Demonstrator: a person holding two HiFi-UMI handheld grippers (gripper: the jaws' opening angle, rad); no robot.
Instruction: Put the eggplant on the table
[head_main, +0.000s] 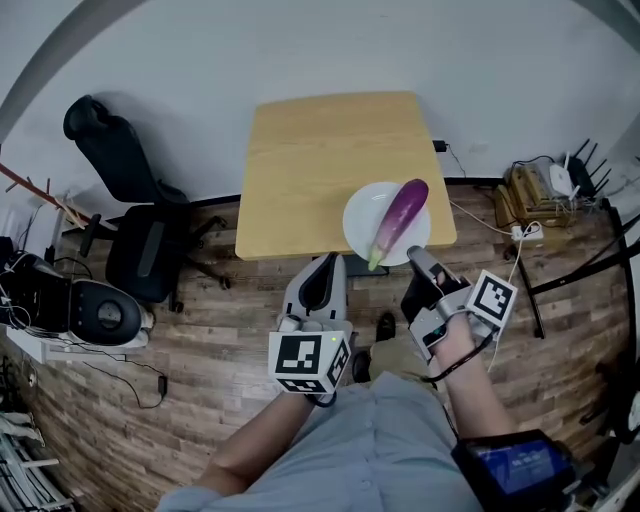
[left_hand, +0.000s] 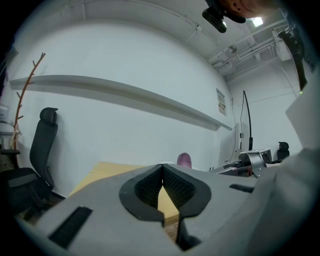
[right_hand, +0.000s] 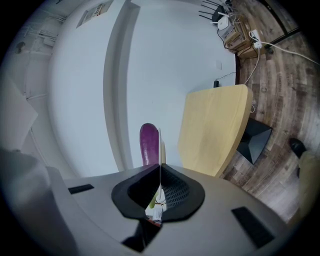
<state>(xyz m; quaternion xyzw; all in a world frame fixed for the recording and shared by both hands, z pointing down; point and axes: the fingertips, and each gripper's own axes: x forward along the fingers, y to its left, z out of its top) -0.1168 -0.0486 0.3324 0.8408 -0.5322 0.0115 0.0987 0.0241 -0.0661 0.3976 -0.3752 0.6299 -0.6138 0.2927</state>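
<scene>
Nearest the head camera, a pale blue shirt (head_main: 385, 440) and two forearms are filling the bottom of the view. Each forearm is ending in a gripper that carries a marker cube (head_main: 308, 362).

The left gripper (head_main: 322, 262) is pointing toward the near edge of the table (head_main: 320, 170). In the left gripper view its jaws are pressing together at the tips with nothing between them (left_hand: 162, 167). Past them I'm seeing the yellow table top (left_hand: 107, 172) and the purple tip of the eggplant (left_hand: 184, 160) peeking over the gripper body.

The right gripper (head_main: 415, 250) is pinching the near rim of a white plate (head_main: 362, 225). In the right gripper view (right_hand: 160, 167) that plate is showing edge-on as a thin white line (right_hand: 159, 145) running straight between the closed pads.

The eggplant (head_main: 402, 215) is lying on the plate, green stem end toward the gripper and rounded purple end pointing away. In the right gripper view it is showing against one face of the plate (right_hand: 148, 142), with the table (right_hand: 215, 125) on the other side.

From the head view the plate is sitting over the table's near right corner and overhanging its edge. I cannot tell whether it is touching the wood.

A black office chair (head_main: 140, 215) is standing on the wooden floor (head_main: 200, 330) left of the table, against the white wall (head_main: 300, 50).
</scene>
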